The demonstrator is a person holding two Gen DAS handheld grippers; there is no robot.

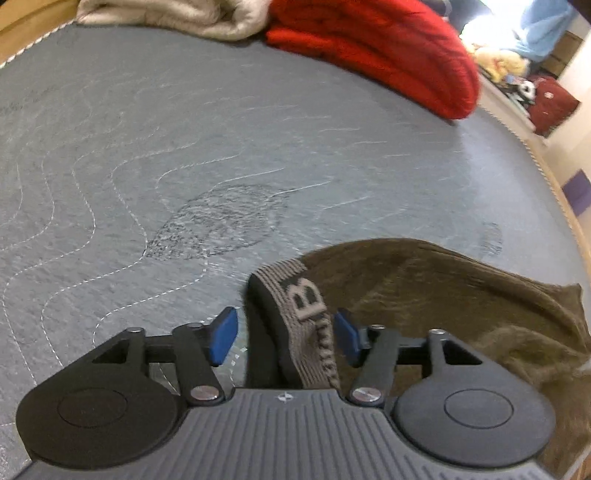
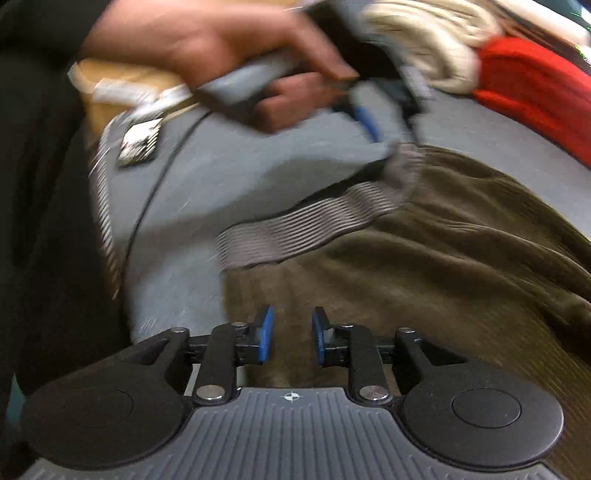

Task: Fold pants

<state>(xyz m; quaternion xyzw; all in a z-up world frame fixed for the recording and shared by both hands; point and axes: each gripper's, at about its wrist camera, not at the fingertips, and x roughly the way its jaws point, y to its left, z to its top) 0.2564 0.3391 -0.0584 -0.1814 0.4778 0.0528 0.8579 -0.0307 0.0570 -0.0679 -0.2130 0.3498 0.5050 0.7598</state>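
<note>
Lying on one grey mattress [image 1: 184, 147], one brown pair of pants [image 2: 424, 266], its ribbed waistband [image 1: 306, 325] flanked untouched by the parted left hand-held gripper [image 1: 286, 336], right hand-held gripper [image 2: 291, 336] held open, empty, above the fabric, one red bundle [image 1: 388, 48], one beige [image 1: 177, 14].

Brown pants [image 1: 461, 302] with a grey ribbed waistband [image 1: 306, 325], grey mattress [image 1: 184, 147] stitched in white waves, red blanket [image 1: 388, 48], beige one [image 1: 177, 16].

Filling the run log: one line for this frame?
left gripper: open, waistband between fingers | right gripper: open, over brown pants | fold: not started
</note>
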